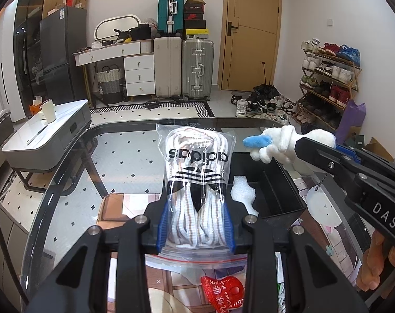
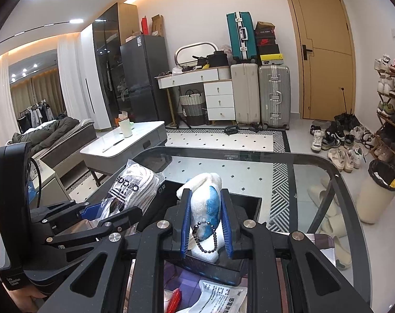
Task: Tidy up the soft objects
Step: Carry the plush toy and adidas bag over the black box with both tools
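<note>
My left gripper (image 1: 196, 224) is shut on a clear bag of white shoelaces (image 1: 197, 182) with a black Adidas logo, held above the glass table; the bag also shows in the right wrist view (image 2: 132, 190). My right gripper (image 2: 206, 219) is shut on a white and blue plush toy (image 2: 206, 200) with a bead chain, held over a black divided box (image 2: 247, 206). In the left wrist view the toy (image 1: 275, 143) hangs over the box (image 1: 275, 187), which holds a white foam piece (image 1: 243, 193).
A glass table (image 1: 67, 182) carries a printed mat (image 1: 114, 208). A red balloon glue packet (image 1: 223, 294) and a white leaflet (image 2: 218, 297) lie near me. A low white table (image 2: 124, 143), suitcases (image 2: 260, 96) and a shoe rack (image 1: 328, 83) stand beyond.
</note>
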Demonstrator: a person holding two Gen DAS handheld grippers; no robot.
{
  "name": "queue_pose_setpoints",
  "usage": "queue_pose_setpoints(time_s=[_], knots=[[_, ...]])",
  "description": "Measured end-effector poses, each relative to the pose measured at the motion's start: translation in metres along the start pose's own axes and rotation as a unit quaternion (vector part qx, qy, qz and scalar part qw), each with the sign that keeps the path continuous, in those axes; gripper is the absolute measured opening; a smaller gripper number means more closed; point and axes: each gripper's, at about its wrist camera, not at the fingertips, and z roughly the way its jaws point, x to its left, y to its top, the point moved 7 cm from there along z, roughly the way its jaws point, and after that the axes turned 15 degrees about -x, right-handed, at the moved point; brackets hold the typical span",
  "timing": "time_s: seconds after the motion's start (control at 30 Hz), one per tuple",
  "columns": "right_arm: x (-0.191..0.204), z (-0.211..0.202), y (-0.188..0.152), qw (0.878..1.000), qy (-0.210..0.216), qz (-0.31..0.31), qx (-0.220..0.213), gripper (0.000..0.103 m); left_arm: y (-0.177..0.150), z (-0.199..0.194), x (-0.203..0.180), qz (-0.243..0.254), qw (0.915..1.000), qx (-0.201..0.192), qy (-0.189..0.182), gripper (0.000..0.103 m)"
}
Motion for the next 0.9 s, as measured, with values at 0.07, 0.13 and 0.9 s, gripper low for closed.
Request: queue_pose_setpoints(time_s=[0.07,0.13,0.9], knots=[[0.0,0.003,-0.001,1.0,0.001,0.001,0.003,0.02,0.001,0.004,-0.001,-0.001,1.0,0.002,-0.002,0.032],[0.0,0.007,-0.002,1.0,0.002,0.001,0.006,0.02,0.0,0.008,-0.001,-0.005,1.0,0.005,-0.003,0.032],[-0.007,0.056,-0.02,0.999,0.001,0.003,0.051,0.02,-0.009,0.056,-0.01,-0.007,0.9987,0.048,-0.017,0.032]])
